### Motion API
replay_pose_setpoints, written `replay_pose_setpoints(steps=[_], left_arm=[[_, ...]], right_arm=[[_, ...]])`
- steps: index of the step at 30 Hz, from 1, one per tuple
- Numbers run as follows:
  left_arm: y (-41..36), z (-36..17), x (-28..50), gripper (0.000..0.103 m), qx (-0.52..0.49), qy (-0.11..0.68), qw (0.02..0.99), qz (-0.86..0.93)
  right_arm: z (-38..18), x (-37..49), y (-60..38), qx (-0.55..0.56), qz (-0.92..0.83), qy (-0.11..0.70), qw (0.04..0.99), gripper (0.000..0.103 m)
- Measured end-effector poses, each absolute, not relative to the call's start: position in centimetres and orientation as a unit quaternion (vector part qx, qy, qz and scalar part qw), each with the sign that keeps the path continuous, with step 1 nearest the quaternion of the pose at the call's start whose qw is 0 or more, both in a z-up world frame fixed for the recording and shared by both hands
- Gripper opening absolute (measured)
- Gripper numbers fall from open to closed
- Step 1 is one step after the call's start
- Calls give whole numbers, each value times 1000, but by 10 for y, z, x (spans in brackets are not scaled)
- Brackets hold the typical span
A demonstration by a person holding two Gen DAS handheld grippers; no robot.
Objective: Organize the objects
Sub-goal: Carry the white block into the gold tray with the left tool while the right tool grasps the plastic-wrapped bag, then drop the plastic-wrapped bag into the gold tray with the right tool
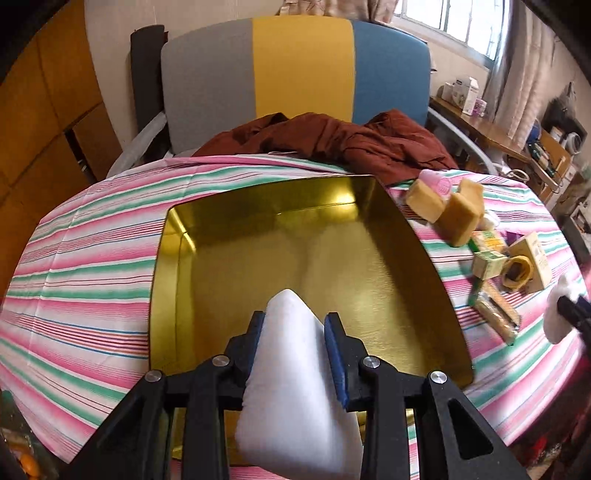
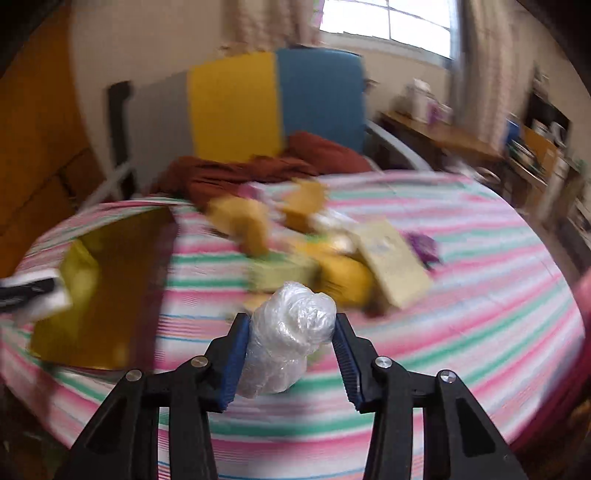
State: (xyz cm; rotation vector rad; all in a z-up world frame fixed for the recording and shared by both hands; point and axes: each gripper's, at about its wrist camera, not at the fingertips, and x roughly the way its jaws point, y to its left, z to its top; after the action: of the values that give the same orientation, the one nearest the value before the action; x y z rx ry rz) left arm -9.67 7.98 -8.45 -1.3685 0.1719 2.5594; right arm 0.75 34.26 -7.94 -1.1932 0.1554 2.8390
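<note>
Premises are a lived-in domestic room, evidently a bedroom or bedsitting room. Evidence: a surface under a pink, green and white striped cloth, a rust-red garment heaped beside an upholstered chair, and curtains at a barred window. A wooden side desk carries household boxes and clutter.

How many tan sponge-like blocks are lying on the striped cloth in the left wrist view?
2. One tan block lies just past the gold tray's far right corner; the other tan block leans right beside it, nearer the small boxes. More could be hidden in that pile.
</note>
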Motion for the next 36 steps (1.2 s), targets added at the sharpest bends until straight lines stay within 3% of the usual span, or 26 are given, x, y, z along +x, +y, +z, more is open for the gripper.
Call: replay_pose_setpoints(steps=[6,9,11,12,17,23,30,36], left_arm=[[66,-103,-113,36,-477,73,78,873],[57,-110,-121,51,-484,74,57,870],[51,-113,-124,76,-484,73,44,871],[49,-115,-125,81,-485,79,28,870],[46,-112,-118,83,-457,114,-14,882],[59,-101,-108,83,-453,110,24,884],[100,-90,-91,88,-467,63,125,873],[157,-94,-70,88,-465,110,164,863]], right_arm=[[-72,-40,251,-386,919,11,-79,46],[-89,-67,218,-418,902,3,-110,47],[-103,-81,201,-439,891,-11,-116,51],[-109,-85,195,-448,886,-17,-118,51],[-109,-68,192,-426,895,-19,-128,52],[-95,-54,225,-400,908,29,-120,55],[-112,-3,315,-396,917,-25,33,56],[-124,2,423,-410,905,22,112,56]])
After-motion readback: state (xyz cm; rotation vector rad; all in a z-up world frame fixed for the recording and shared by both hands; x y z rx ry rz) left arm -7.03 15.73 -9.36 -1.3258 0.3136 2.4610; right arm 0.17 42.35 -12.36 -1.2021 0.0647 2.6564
